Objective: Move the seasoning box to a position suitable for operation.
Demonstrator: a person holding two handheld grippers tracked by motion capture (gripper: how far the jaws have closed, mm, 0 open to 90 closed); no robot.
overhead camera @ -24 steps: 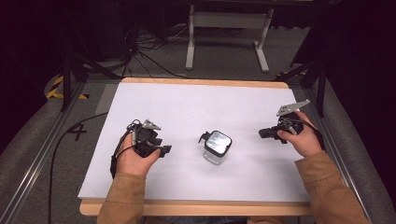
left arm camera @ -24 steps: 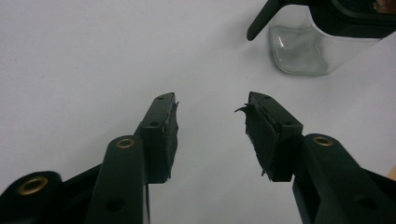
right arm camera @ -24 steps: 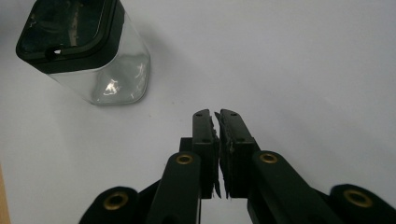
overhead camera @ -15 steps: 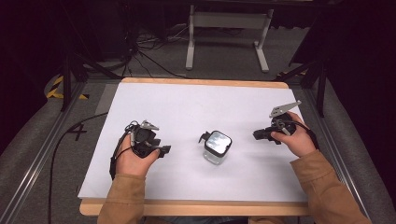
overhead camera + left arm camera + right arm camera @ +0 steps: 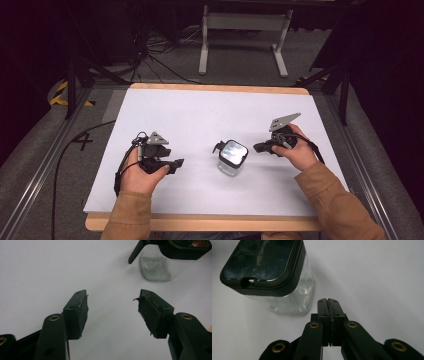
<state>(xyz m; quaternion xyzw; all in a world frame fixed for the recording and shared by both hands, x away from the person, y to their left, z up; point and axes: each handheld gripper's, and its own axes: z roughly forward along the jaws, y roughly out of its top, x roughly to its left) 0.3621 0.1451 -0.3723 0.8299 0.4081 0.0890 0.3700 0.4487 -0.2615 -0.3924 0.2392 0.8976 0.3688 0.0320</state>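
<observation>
- Approach step judged in hand: nothing gripped yet; clear square jar [image 5: 232, 158] with black flip lid stood mid-table on white table sheet [image 5: 210, 115], between both grippers.
- Left gripper [image 5: 175, 164] held left of jar, jaws spread wide, empty.
- Right gripper [image 5: 260, 148] held just right of jar, jaws pressed together, empty.
- Next move likely: right jaws to be opened before any grasp.
- Jar looks empty; lid down.

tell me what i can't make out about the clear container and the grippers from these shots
- Container contents: the high view is too small, and its dark lid reflects in the right gripper view.
- Container top: cut off by the upper edge in the left gripper view.
- Left gripper and right gripper bodies: cut off by each view's bottom edge.
</observation>
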